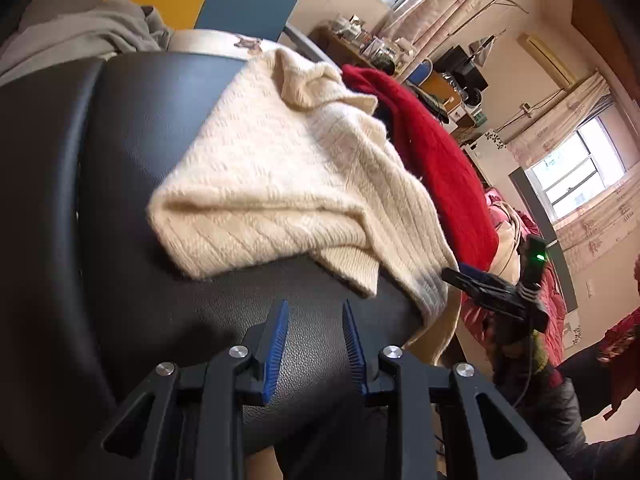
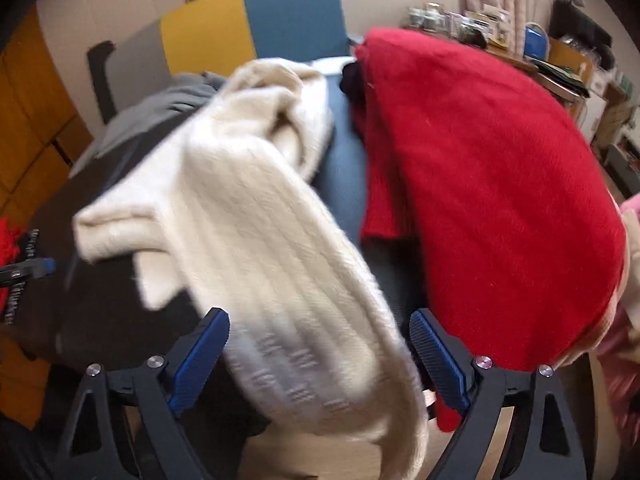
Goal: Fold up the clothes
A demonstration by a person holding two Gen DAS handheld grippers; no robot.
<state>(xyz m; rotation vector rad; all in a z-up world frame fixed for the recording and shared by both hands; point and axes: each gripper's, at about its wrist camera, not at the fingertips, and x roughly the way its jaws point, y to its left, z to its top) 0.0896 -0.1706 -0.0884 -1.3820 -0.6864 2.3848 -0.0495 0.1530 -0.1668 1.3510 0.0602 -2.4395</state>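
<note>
Right claw (image 2: 318, 354) straddles cream sweater's (image 2: 256, 216) sleeve, running away leftward.

Left gripper (image 1: 315, 312): jaws apart, nothing between blue pads (image 1: 276, 350), tips angled slightly inward, hovering low, pointing forward. Right gripper (image 2: 318, 320): jaws spread wide, blue pads (image 2: 436, 356) facing each other, not clamped. Right gripper also visible from left wrist view (image 1: 466, 276), off to right, fingers pointing left, green LED lit on body.
</note>
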